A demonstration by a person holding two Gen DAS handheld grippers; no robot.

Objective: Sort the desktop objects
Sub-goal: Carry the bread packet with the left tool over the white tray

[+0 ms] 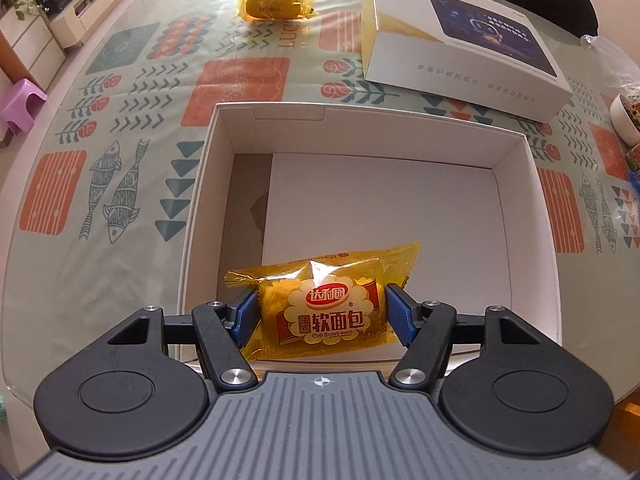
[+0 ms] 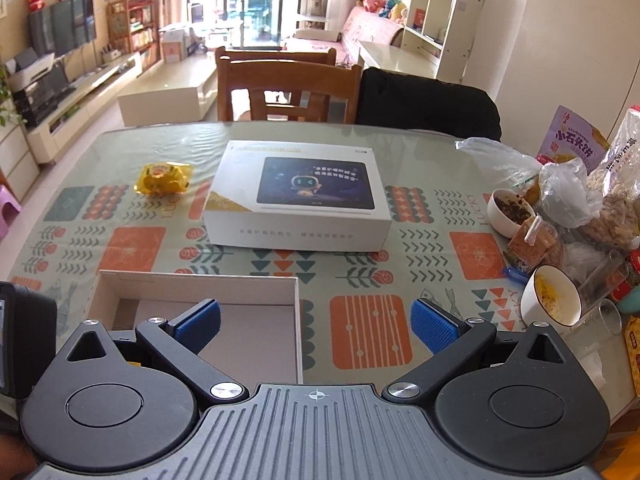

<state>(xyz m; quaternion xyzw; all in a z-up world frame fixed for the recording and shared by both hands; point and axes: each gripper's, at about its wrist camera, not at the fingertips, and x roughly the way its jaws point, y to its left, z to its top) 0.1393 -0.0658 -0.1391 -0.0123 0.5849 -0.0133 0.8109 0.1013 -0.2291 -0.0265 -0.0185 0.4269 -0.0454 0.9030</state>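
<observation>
Here, in the left wrist view, the left gripper [image 1: 322, 312] pinches a yellow bread pack [image 1: 324, 304] between its blue pads [image 1: 247, 312], which press on either side of the wrapper. The pack hangs over the near end of an open white box [image 1: 200, 184], just above or at its floor; which of the two cannot be told. The box's floor is bare white card, with a grey patch along its left side. Beyond the box, a second bread pack [image 1: 276, 2] lies on the far part of the patterned tablecloth [image 1: 120, 140], well apart from it. A closed tablet carton [image 1: 460, 40] sits to the far right of the box. A white bowl [image 1: 624, 118] shows at the right edge, and a purple stool [image 1: 20, 100] stands on the floor at left.

In the right wrist view, the right gripper [image 2: 316, 326] has its jaws spread wide with nothing between them, and it hovers above the tablecloth [image 2: 420, 240] just right of the box [image 2: 296, 320]. The carton [image 2: 300, 196] lies ahead, with the second bread pack [image 2: 164, 178] to its left. Two bowls [image 2: 550, 294] and bagged snacks [image 2: 576, 184] crowd the table's right side. A wooden chair [image 2: 288, 88] stands behind the table.
</observation>
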